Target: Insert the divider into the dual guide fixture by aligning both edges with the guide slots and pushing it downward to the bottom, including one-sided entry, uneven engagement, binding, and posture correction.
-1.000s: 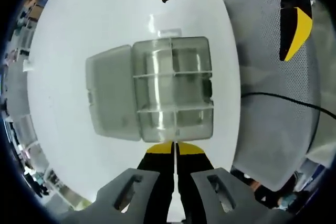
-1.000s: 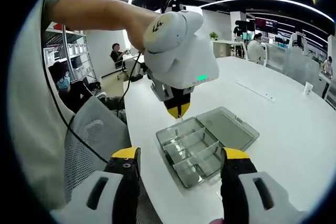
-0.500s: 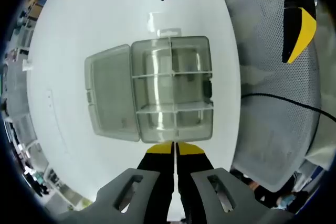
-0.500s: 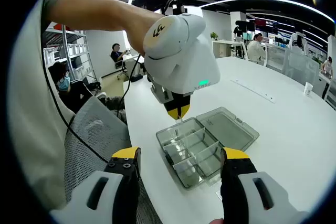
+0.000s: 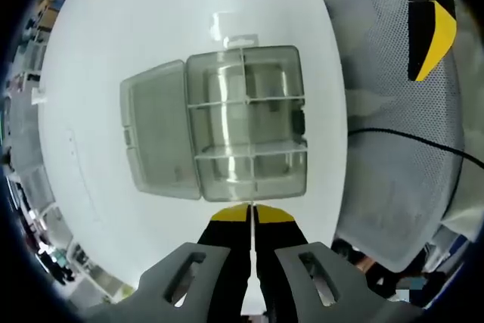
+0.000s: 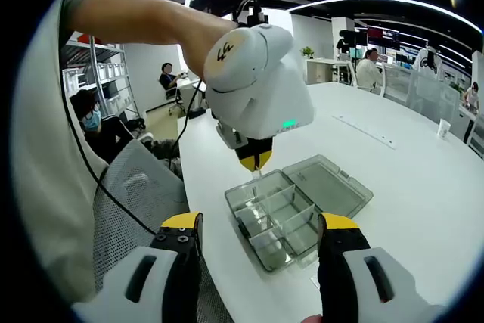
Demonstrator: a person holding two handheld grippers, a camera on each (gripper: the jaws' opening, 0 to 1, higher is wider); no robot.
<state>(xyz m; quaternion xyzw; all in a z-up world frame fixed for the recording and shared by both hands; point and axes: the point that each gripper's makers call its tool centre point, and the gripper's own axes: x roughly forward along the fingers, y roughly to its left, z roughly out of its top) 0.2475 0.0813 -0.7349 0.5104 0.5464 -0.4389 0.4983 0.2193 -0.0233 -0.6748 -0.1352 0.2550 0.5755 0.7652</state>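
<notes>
Left gripper [image 5: 251, 213] hanging above the white table [image 5: 113, 28], yellow-tipped jaws pressed nearly together w/ a thin clear divider [image 5: 250, 251] edge-on between them; in the right gripper view same gripper [image 6: 254, 163] just above the near end of the fixture, clear sliver hanging from its tips, contact w/ the slots too small to tell. Clear plastic compartment box, i.e. the guide fixture [image 5: 247, 122], open on the table w/ hinged lid [image 5: 157, 139] lying flat beside it; 2 cross dividers already seated inside, splitting the tray into 3 bays. Same box [image 6: 281, 218] and lid [image 6: 334, 185] in the right gripper view. Right gripper [image 6: 257, 251] well back from the box, jaws spread wide, nothing held; its yellow tips [image 5: 431, 32] at top of the left gripper view. Grey mesh chair [image 5: 393, 156] w/ black cable beside the table.
</notes>
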